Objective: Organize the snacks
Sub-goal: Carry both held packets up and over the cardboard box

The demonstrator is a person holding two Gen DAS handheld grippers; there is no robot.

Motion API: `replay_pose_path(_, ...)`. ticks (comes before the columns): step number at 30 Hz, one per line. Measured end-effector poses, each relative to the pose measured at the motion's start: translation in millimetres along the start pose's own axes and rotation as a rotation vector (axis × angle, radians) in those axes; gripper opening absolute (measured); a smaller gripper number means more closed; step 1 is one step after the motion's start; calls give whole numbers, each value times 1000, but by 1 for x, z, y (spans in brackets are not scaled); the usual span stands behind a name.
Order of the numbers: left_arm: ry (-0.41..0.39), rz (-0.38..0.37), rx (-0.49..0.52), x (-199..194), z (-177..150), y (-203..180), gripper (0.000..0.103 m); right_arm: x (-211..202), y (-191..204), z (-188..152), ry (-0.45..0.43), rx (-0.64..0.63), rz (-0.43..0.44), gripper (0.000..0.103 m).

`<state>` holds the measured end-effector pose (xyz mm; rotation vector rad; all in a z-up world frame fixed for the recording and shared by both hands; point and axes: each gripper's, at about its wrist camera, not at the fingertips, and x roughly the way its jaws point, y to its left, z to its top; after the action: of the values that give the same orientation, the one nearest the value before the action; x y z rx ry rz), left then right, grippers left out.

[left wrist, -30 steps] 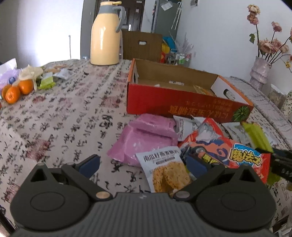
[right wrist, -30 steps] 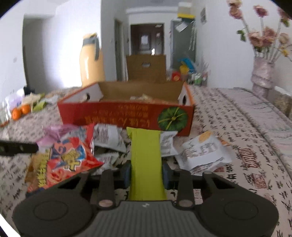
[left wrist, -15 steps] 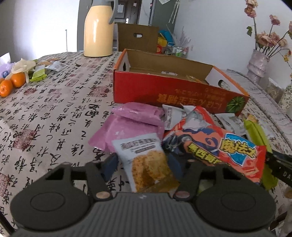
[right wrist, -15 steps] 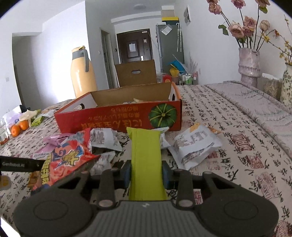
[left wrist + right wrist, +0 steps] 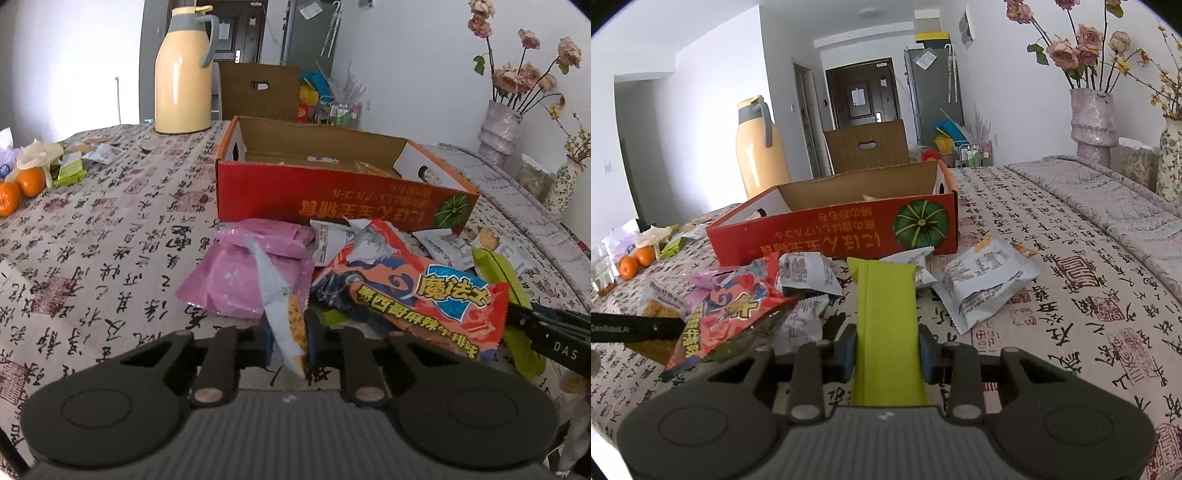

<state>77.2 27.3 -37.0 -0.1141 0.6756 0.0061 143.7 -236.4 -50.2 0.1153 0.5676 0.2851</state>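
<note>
Left tongs (image 5: pixel 288 332) now clamped on cracker packet (image 5: pixel 284 306), previously open.

My left camera sits low behind my left gripper (image 5: pixel 288 332), close over the snack pile, facing the long red side of the cardboard box (image 5: pixel 332 199) with the yellow thermos (image 5: pixel 183 74) far behind on the left; my right camera rides behind my right gripper (image 5: pixel 886 349), equally low and near, facing the same box (image 5: pixel 831 236) from further right; both views share the box, the thermos (image 5: pixel 759 147), the red snack bag (image 5: pixel 417 291) (image 5: pixel 735 314) and the patterned tablecloth (image 5: pixel 110 229) (image 5: pixel 1052 258); each view catches the other tool's edge.
</note>
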Motion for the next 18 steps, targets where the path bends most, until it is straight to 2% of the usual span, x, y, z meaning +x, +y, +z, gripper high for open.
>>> replay_pose_path(18,-93,-13,14,-20,15,1,13,-7,3,8,-39,-7,0,32)
